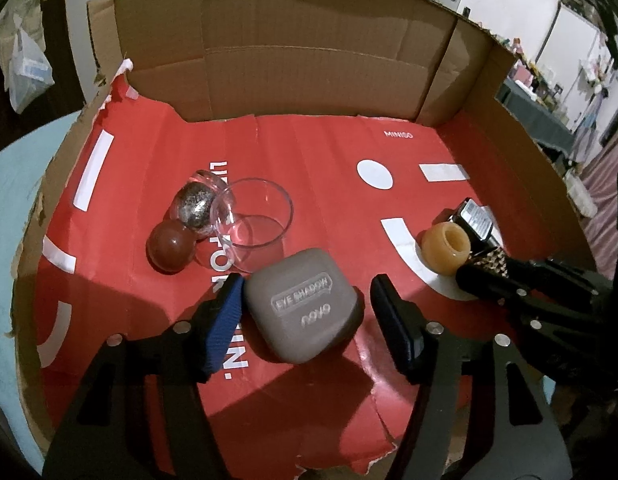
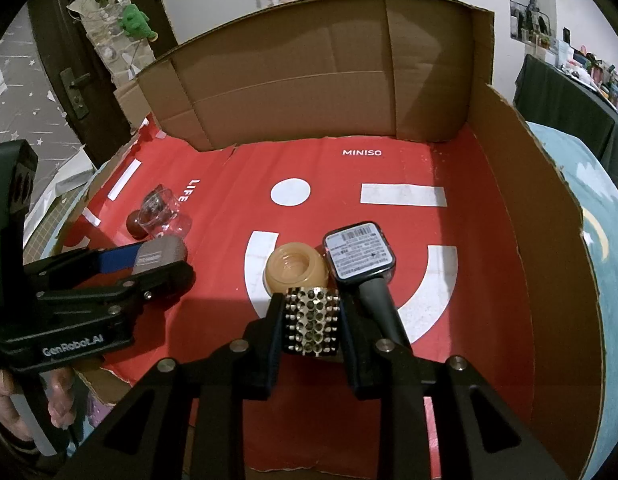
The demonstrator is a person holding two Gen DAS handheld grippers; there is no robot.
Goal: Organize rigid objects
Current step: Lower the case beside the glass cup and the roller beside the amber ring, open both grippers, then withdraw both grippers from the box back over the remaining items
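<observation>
A grey eye shadow case point(image 1: 303, 310) lies on the red sheet point(image 1: 329, 160) between the fingers of my left gripper point(image 1: 307, 312), which is open; the left finger touches the case, the right stands apart. It also shows in the right wrist view point(image 2: 159, 256). My right gripper point(image 2: 311, 320) is shut on a studded gold-and-black cuff point(image 2: 312, 322), low over the sheet. Just beyond it sit an amber round jar point(image 2: 296, 269) and a smartwatch point(image 2: 359, 251) with a grey strap. A clear glass dish point(image 1: 255, 220), a silver ball point(image 1: 195, 206) and a brown ball point(image 1: 171, 247) lie at left.
Everything lies inside a low cardboard box point(image 2: 309, 80) with tall back and right walls. The red sheet's front edge is torn point(image 1: 373, 456). A teal cloth point(image 2: 605, 240) surrounds the box. Room clutter stands behind.
</observation>
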